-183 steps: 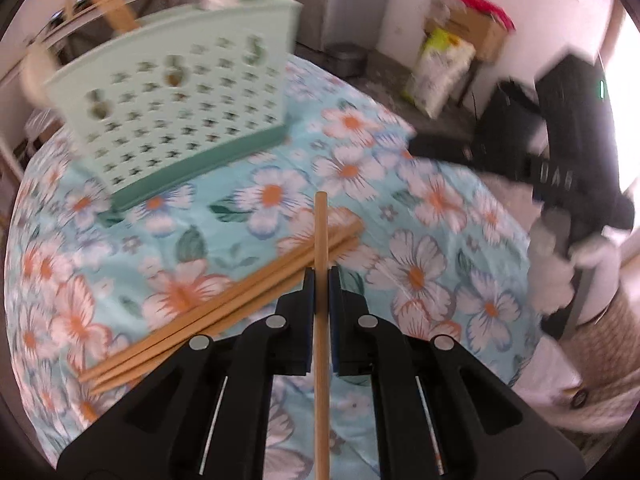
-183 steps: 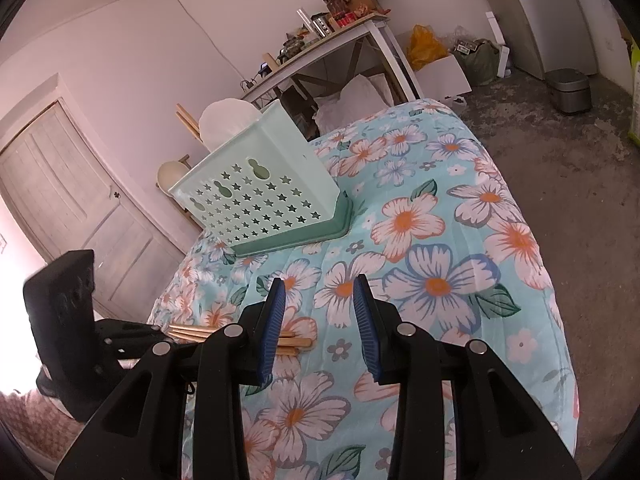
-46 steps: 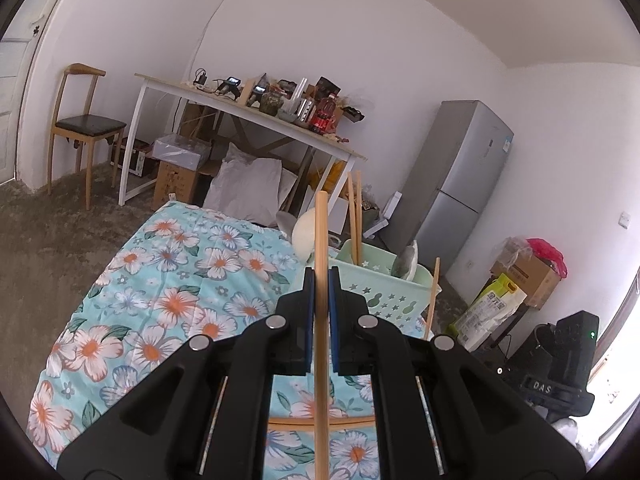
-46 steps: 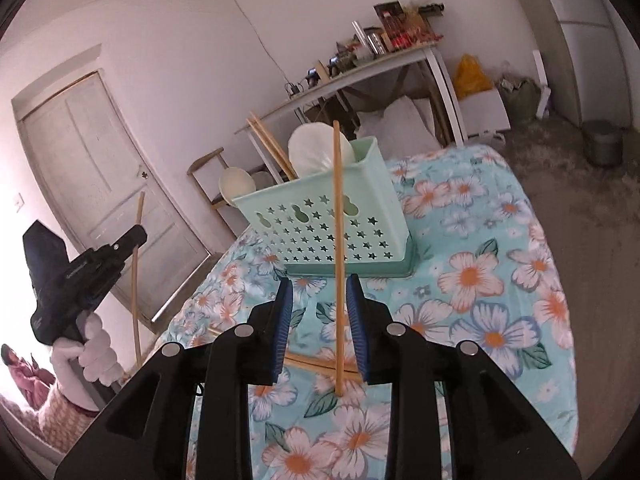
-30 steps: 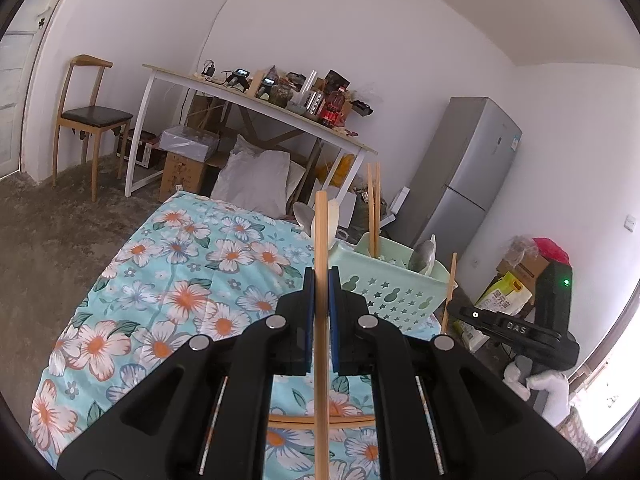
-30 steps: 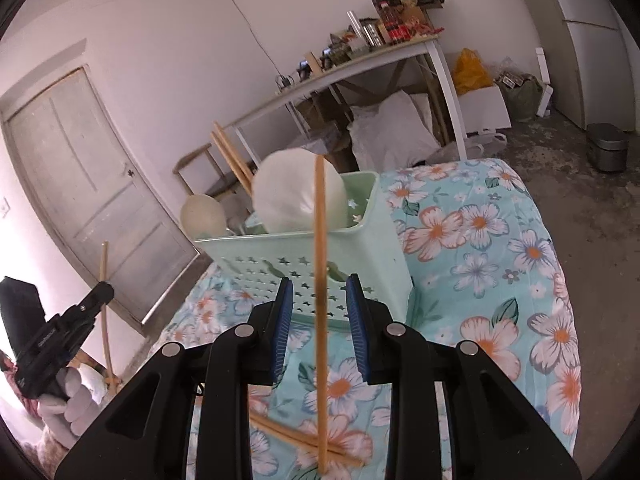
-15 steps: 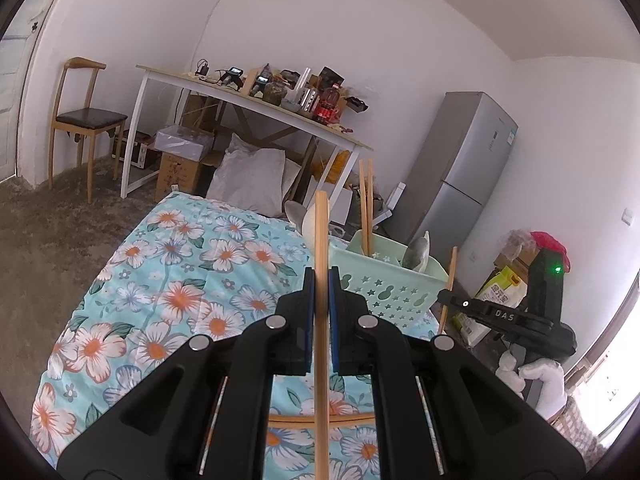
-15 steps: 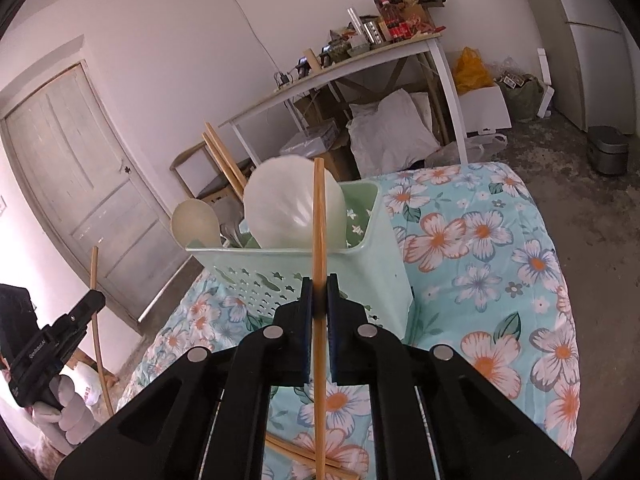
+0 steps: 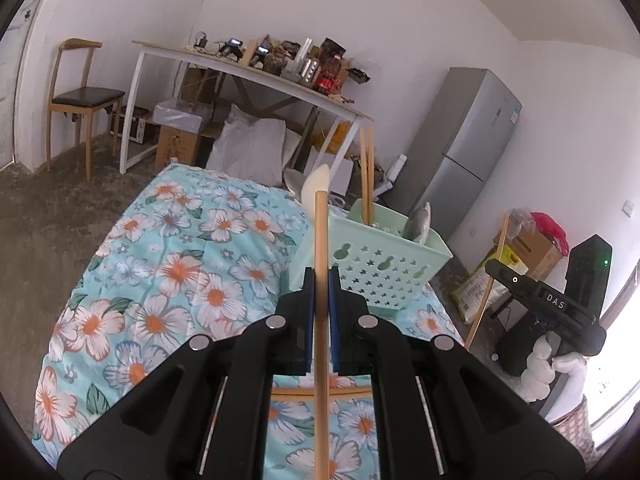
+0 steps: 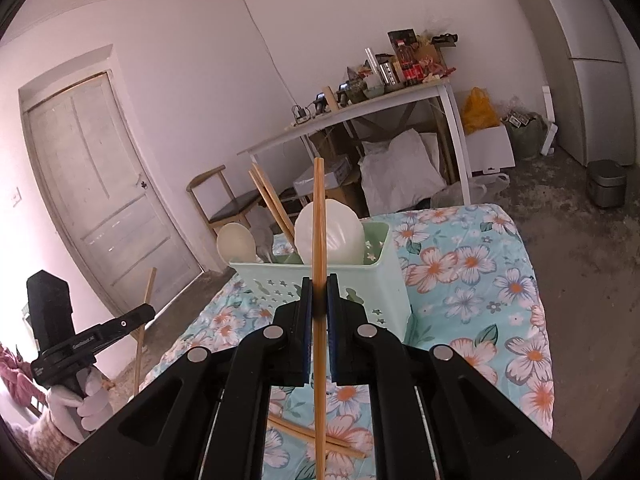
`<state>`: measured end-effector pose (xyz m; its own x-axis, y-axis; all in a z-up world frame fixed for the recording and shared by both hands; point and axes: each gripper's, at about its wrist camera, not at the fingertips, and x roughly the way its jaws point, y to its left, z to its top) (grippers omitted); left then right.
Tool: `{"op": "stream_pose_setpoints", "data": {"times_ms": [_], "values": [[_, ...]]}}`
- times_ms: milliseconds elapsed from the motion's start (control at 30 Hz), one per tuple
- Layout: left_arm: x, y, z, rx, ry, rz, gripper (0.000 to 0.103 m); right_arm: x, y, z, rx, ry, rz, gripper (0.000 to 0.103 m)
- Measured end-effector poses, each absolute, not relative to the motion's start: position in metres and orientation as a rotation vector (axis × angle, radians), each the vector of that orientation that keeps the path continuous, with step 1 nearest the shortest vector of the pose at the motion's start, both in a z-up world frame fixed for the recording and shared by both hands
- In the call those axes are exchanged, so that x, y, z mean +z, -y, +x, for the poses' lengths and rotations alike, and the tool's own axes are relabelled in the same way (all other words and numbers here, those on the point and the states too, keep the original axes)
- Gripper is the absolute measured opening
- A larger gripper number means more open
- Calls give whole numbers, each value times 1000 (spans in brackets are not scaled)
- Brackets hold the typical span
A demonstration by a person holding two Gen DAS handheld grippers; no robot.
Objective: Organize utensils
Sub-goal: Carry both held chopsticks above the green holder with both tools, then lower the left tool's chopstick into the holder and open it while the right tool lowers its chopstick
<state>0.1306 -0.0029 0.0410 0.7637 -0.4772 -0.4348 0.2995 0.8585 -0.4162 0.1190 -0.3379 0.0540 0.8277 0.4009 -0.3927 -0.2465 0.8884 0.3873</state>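
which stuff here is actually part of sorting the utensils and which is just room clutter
Part of the job: chopstick in the left gripper, chopstick in the right gripper, green basket, loose chopsticks on the floral cloth.

Just lying about: cluttered desk, wooden chair, fridge.

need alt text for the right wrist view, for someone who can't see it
The right gripper has its jaws shut on an upright wooden chopstick, in front of a mint green basket holding chopsticks and spoons on a floral cloth. More chopsticks lie on the cloth below, and the left gripper holds another at far left.
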Motion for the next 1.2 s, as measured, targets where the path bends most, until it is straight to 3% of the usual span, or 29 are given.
{"op": "stream_pose_setpoints", "data": {"times_ms": [333, 500, 1200], "values": [[31, 6, 147, -472, -768, -338, 6, 55, 339, 112, 361, -464, 331, 7], [34, 5, 146, -469, -768, -353, 6, 57, 342, 109, 373, -459, 339, 7], [170, 52, 164, -533, -223, -391, 6, 78, 358, 95, 418, -376, 378, 7]]}}
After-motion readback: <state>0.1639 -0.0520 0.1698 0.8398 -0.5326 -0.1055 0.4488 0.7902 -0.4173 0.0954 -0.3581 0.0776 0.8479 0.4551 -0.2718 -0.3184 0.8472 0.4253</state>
